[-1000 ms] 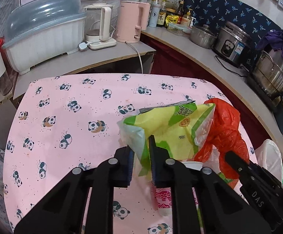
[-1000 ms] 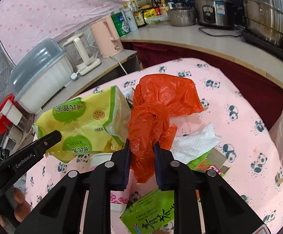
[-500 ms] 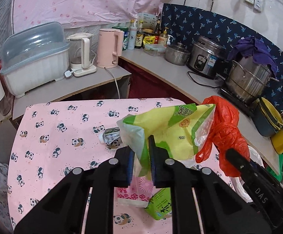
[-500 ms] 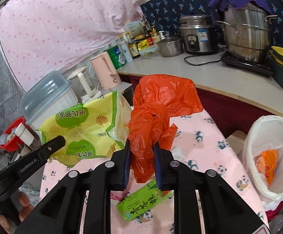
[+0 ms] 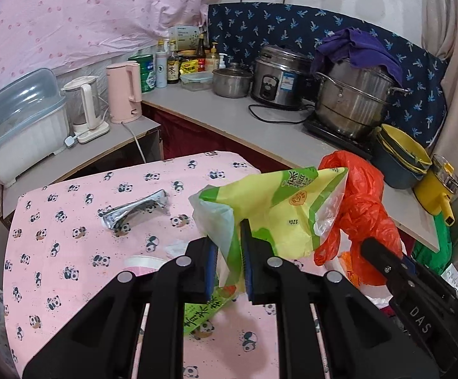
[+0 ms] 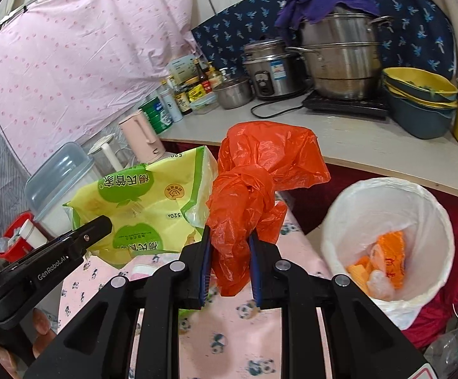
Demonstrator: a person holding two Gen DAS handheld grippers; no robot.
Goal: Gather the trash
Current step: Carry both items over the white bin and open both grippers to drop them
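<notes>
R gripper (image 6: 229, 267): fingers clamped on orange plastic bag (image 6: 260, 170)
L gripper (image 5: 229, 257): fingers pinch yellow-green snack bag (image 5: 276, 208)
Lined trash bin (image 6: 387, 237): off desk's right edge, nearer R

- Left gripper (image 5: 229, 263): matte black plastic arms, blue pads on the fingers (image 5: 210, 263), round silver screws.
- Right gripper (image 6: 229, 265): same black build, blue pads, silver screws.
- White "GenRobot.AI" and "DAS" lettering on the sides.
- Bare fingertips beneath.

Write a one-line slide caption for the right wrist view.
Right claw shut on an orange plastic bag, lifted beside a white-lined trash bin.
</notes>
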